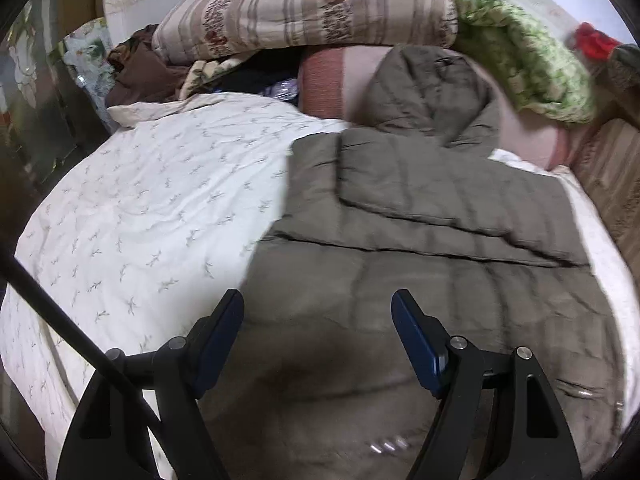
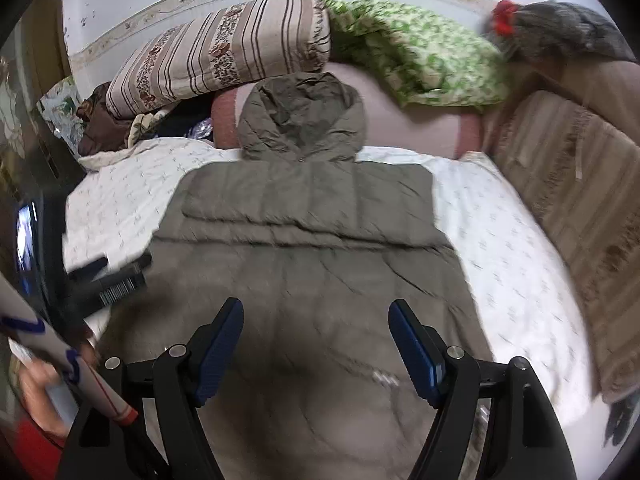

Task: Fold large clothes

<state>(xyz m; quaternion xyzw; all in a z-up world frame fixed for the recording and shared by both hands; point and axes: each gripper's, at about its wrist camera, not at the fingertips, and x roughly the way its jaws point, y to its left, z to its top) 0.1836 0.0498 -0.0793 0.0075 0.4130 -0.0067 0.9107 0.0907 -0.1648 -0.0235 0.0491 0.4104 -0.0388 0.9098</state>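
Observation:
A large olive-grey quilted hooded jacket (image 1: 420, 240) lies flat on a bed with a white leaf-print sheet (image 1: 140, 200). Its sleeves are folded in across the body and its hood points to the headboard. My left gripper (image 1: 318, 304) is open and empty, hovering above the jacket's lower left part. In the right wrist view the same jacket (image 2: 312, 240) fills the middle, hood (image 2: 302, 116) at the far end. My right gripper (image 2: 316, 312) is open and empty above the jacket's lower half. The left gripper (image 2: 116, 280) shows blurred at the jacket's left edge.
A striped floral pillow (image 2: 216, 52), a green patterned blanket (image 2: 412, 52) and a pink bolster (image 2: 416, 124) pile at the bed's head. A brown patterned wall or sofa back (image 2: 580, 200) runs along the right side. Dark clothes (image 1: 140, 72) lie at the far left.

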